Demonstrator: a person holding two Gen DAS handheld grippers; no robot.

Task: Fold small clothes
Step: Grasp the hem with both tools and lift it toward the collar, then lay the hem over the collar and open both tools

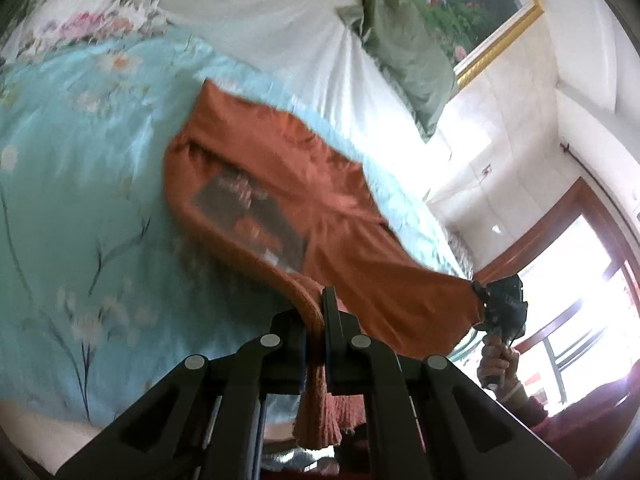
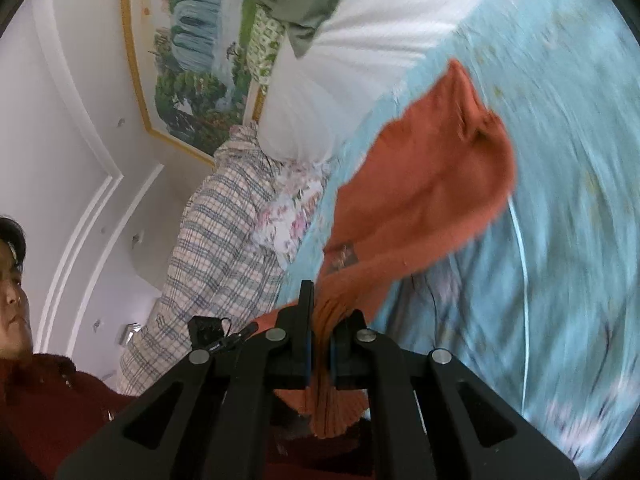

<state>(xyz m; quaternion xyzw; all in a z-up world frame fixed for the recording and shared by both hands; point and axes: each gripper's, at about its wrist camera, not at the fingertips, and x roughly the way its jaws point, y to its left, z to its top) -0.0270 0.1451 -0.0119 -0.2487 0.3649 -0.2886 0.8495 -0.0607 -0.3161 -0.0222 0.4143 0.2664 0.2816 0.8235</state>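
- The left gripper is pinched tight on the thick, ribbed edge of the orange top.
- The right gripper is pinched tight on another bunch of the same orange top. From the left camera you can see the right gripper out to the side, with the cloth pulled tight up to it.
- So both grippers hold the top up by one end. The rest of it hangs down over the blue flowery blanket on the bed. I cannot tell if the far end touches the blanket.
- My guess is that the step now is to spread the top out flat, so it can be folded.
- To do it well, keep both grippers level and pulled apart, so the edge between them is straight.
- Bring it down slowly and let the far end land first. Then lay the rest down toward you.
- Do not let go until the cloth lies flat, or it may fall in a heap.
- The top is small, soft and floppy. It is rusty orange.
- It has a grey square picture on it, but that part is too blurry to read.
- The edge in the grippers looks knitted and bumpy, so it should not slip easily.
- A green pillow and a checked cloth lie farther off on the bed, well away from the top.
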